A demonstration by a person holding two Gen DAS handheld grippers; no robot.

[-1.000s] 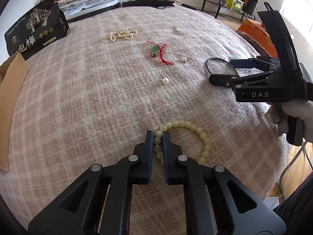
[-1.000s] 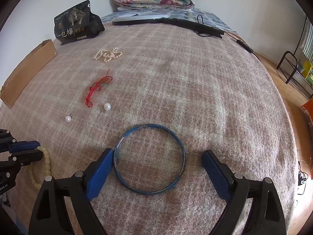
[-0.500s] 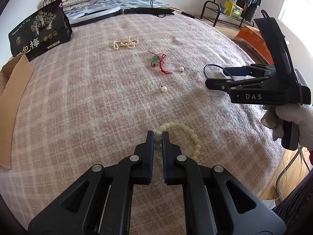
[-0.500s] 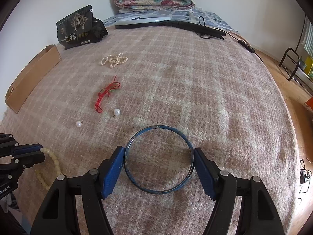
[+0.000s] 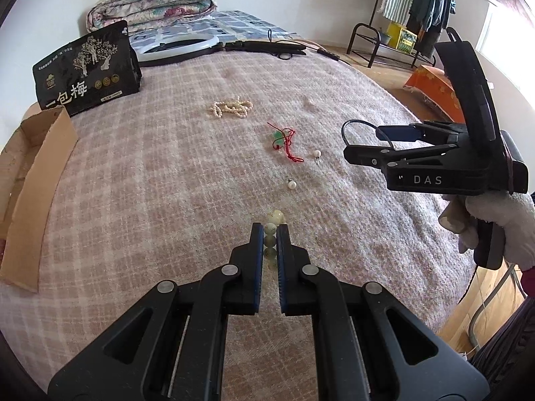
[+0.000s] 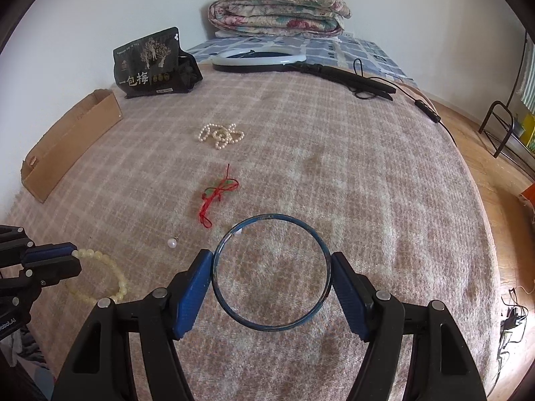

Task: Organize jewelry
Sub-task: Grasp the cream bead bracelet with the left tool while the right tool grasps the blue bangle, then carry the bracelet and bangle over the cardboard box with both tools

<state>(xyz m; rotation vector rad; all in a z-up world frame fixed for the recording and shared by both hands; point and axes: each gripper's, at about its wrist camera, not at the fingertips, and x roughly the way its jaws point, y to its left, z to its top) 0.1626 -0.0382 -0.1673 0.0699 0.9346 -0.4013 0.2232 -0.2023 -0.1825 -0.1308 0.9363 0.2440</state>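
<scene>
My left gripper (image 5: 270, 230) is shut on a pale bead bracelet (image 5: 271, 234) and holds it lifted over the blanket; the bracelet hangs from it in the right wrist view (image 6: 110, 272). My right gripper (image 6: 271, 260) is shut on a blue bangle (image 6: 322, 250), which is raised off the bed; the bangle also shows in the left wrist view (image 5: 354, 126). A pearl necklace (image 6: 220, 135), a red cord with a green bead (image 6: 217, 193) and two loose pearl earrings (image 5: 292, 184) (image 5: 317, 153) lie on the blanket.
An open cardboard box (image 5: 36, 180) sits at the bed's left edge, also in the right wrist view (image 6: 70, 140). A black snack bag (image 5: 85, 70) stands behind it. A ring light (image 6: 260, 58) and folded quilts (image 6: 277, 13) lie at the back. The bed's right edge drops to wooden floor.
My right gripper closed on the blue bangle and lifted it. My left gripper rose with the bead bracelet, which now hangs edge-on between the fingers.
</scene>
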